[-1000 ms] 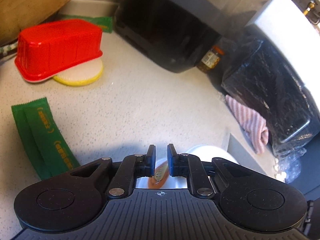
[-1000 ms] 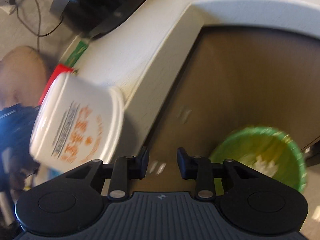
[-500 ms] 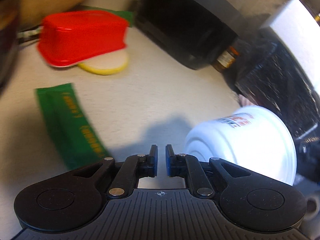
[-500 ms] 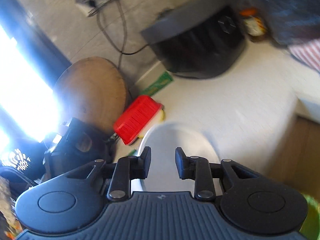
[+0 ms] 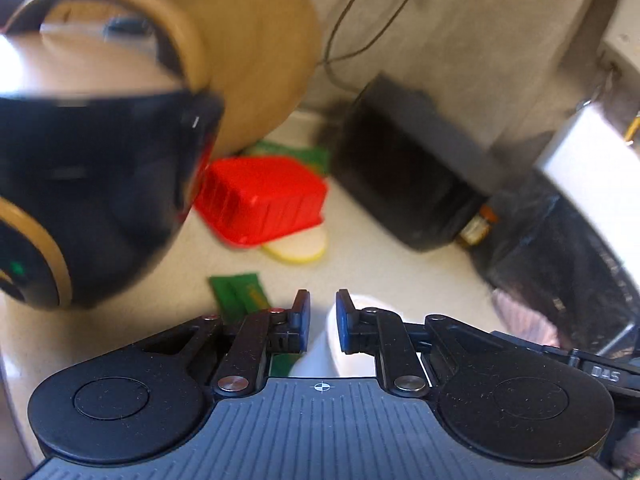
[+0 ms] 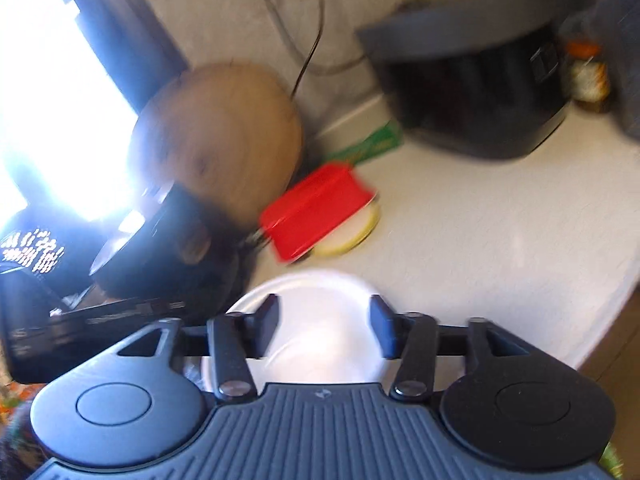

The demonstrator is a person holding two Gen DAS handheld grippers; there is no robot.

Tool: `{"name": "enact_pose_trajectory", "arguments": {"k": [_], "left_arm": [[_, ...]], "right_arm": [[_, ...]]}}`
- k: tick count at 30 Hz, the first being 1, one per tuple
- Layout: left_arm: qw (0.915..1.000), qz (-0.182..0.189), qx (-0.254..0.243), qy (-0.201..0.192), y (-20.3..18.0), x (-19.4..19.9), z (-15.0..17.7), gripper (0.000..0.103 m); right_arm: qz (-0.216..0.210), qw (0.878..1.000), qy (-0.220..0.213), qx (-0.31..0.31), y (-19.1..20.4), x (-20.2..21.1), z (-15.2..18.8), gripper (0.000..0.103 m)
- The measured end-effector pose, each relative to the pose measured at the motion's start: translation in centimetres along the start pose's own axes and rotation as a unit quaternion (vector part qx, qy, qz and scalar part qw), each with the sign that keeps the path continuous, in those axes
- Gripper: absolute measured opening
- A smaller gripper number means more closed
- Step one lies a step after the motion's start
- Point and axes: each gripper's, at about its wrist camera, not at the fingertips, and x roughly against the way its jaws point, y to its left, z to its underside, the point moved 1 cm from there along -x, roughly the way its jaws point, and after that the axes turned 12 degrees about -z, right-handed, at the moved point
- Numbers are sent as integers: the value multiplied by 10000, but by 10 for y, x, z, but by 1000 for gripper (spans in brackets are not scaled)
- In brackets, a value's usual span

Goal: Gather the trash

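A second ago my right hand-held gripper (image 6: 324,328) was down off the front edge of the bench (image 5: 400,280), looking into the green-lined bin on the floor, with its jaws fairly narrow. Now it is up at bench height and its jaws are opening, with the white cup (image 6: 320,300) framed between them. I see no pad pressing on the cup yet, so I count this one as open and empty. My left hand-held gripper (image 5: 322,320) is closed to a thin slit, and the cup's white wall shows in the lower part of that slit, so I judge it is pinching the cup by its wall, as it did a second ago. It has swung round since then: the cup was off to its right half a second ago and now sits straight ahead, above the near part of the bench. To me this reads as a handover, left to right, so the cup can go down into the bin, which is out of view here. Nothing else has shifted. The red tub (image 5: 260,200) lies upside down toward the back edge, one green wrapper (image 5: 238,292) lies nearer me, and another (image 6: 372,146) lies at the back edge. Those remain to be collected, so the job is far from done.
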Motion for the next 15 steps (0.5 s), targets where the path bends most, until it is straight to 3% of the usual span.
{"name": "enact_pose_trajectory", "arguments": {"k": [4,9,15], "left_arm": [[9993,-126,-297,-173,-14,7,0,16],[9986,-228,-455,160,-22,-11,8,17],[9939,-591,-787,500,-31,-41,26,22]], "right_arm": [[797,9966,-134,181,-20,23,3,62],[914,9957,-63,-101,-41,33,25,62],[1516,9876,83,404,-36,19,49,63]]}}
